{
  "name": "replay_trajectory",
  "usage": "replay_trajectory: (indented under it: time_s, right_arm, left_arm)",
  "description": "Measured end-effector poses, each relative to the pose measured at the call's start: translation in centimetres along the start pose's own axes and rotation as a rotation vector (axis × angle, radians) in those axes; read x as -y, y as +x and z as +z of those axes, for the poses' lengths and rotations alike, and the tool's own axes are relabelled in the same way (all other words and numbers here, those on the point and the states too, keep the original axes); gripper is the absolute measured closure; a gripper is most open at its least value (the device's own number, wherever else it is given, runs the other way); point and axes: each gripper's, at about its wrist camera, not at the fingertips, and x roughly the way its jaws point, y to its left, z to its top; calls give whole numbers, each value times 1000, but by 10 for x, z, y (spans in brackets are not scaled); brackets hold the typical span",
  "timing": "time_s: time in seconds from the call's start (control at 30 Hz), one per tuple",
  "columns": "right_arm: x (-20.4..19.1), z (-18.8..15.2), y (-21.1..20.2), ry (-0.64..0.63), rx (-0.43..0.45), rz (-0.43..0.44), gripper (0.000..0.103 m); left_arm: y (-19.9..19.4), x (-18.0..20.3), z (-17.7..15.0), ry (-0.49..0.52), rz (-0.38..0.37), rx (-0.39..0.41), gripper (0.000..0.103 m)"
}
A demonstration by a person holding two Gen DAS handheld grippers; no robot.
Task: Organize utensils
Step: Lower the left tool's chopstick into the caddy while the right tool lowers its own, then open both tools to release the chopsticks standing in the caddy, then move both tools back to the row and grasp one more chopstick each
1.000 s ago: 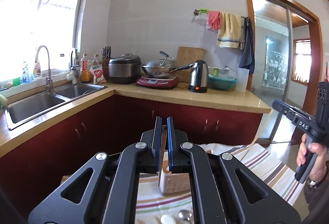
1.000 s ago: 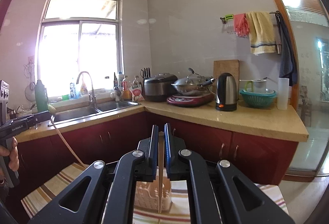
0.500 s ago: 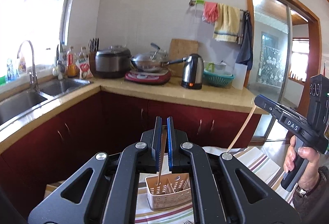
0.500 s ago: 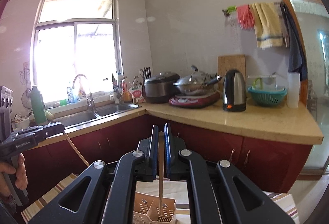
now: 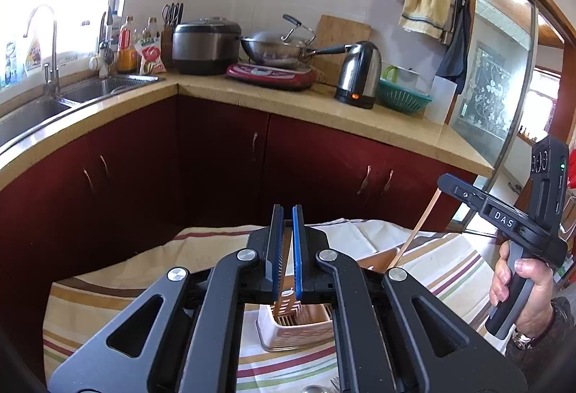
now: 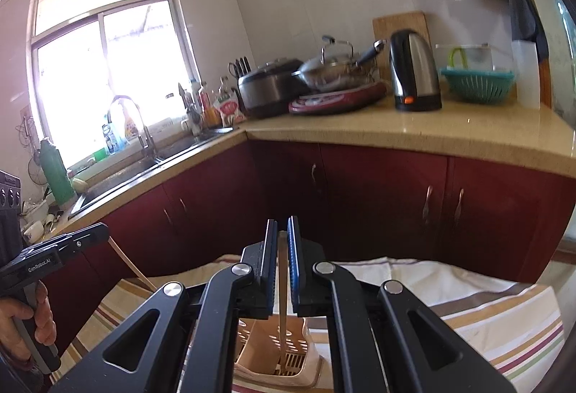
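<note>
My left gripper (image 5: pixel 287 213) is shut on a wooden chopstick (image 5: pixel 284 281). The stick's lower end dips into the pale slotted utensil basket (image 5: pixel 306 330) on the striped tablecloth (image 5: pixel 450 267). My right gripper (image 6: pixel 282 225) is shut on a second chopstick (image 6: pixel 282 313), which hangs straight down into the same basket (image 6: pixel 311 353). In the left wrist view the right gripper (image 5: pixel 444 181) is at the right with its chopstick (image 5: pixel 414 234) slanting down. In the right wrist view the left gripper (image 6: pixel 100 231) and its chopstick (image 6: pixel 129 265) are at the left.
A spoon (image 5: pixel 316 389) and a fork (image 5: pixel 334 383) lie on the cloth in front of the basket. Dark red cabinets (image 5: pixel 223 159) under an L-shaped counter (image 5: pixel 324 108) stand behind the table. The counter carries a kettle (image 5: pixel 360 76), a wok, a rice cooker and a sink (image 5: pixel 108 86).
Both grippers have moved forward and down toward the basket, each still gripping its chopstick. The chopsticks' lower ends now reach inside the basket.
</note>
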Motion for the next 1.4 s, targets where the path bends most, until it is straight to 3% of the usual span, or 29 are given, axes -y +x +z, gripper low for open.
replay_trajectory:
  time_s: [0.17,0.23,0.3,0.37,0.43,0.47,0.53,0.77,1.1,1.4]
  right_arm:
    - [1,-1,6,2,-11,-2,96]
    - [2,2,10,6,-14,-1,96]
    - [3,3,13,14,-14,-5,96]
    - [5,2,16,18,-15,-10,93]
    - [7,2,19,19,-15,-17,85]
    - [7,1,19,21,-12,-22,74]
    - [9,0,18,27,-1,-27,66]
    - [7,-1,12,10,15,-45,58]
    - [-4,-23,-46,-57,77,-119,53]
    - [-14,-89,-97,-93,55,-203,50]
  left_arm:
    - [7,-9,-2,-21,6,2,97]
    - [10,-11,-3,-33,9,-2,90]
    - [11,-13,-6,-38,19,6,66]
    - [11,-14,-7,-51,15,13,58]
    - [12,-15,-9,-51,16,13,56]
    - [12,-15,-9,-48,19,14,51]
    - [11,-15,-10,-46,26,20,42]
    - [4,-15,-10,-45,36,46,26]
    - [-43,-5,-30,-21,119,119,21]
    - [-108,9,-97,2,253,195,16]
